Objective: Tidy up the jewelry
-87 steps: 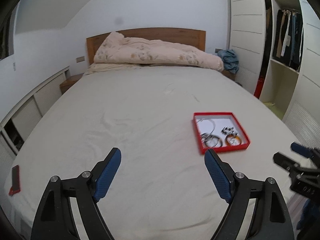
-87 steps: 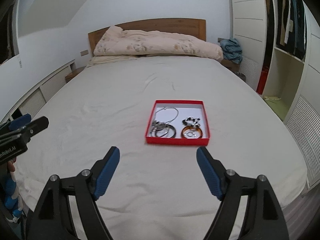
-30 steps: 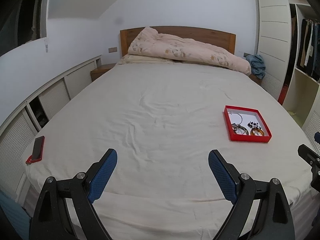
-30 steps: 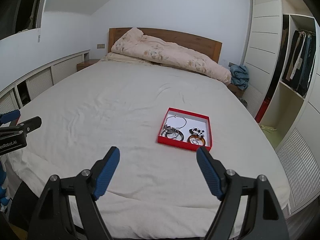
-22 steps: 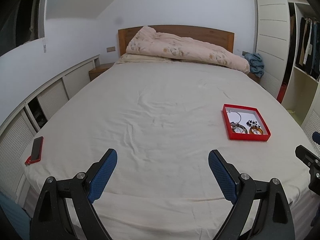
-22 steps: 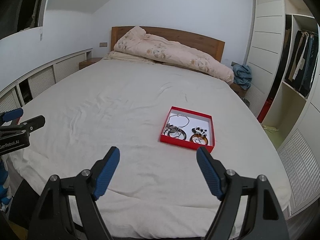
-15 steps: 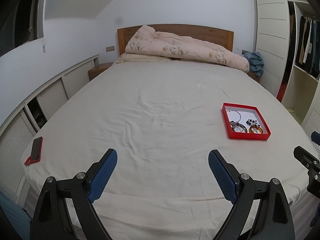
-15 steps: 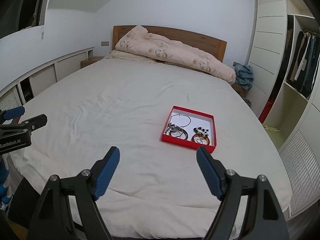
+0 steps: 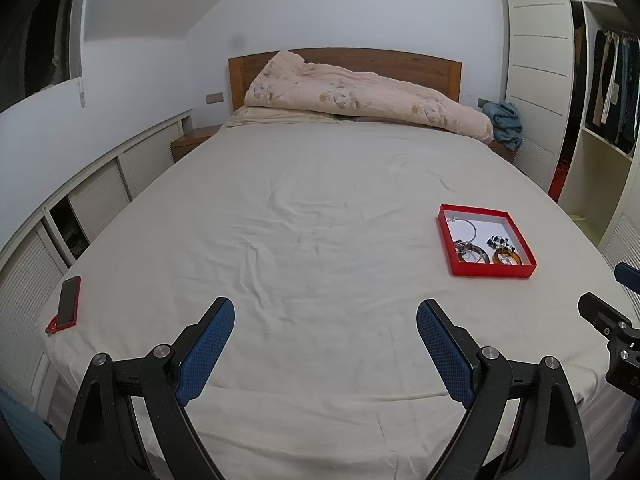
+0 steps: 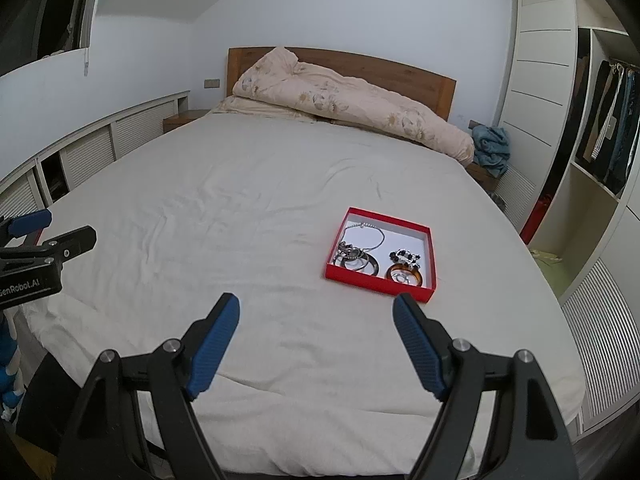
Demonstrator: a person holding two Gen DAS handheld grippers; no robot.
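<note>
The red tray [image 10: 428, 258] sits on the bed [image 10: 240, 216] ahead and a touch right of my right gripper [image 10: 316, 320], well off to the right of my left gripper [image 9: 325, 326], so the right one is nearer, and both are spread wide and empty. My right view gives the chain necklace [image 10: 370, 234], dark rings [image 10: 358, 262] and amber bangle [image 10: 404, 274] clearly. Only the left view shows the red phone [image 9: 68, 300] at the bed's left edge.
</note>
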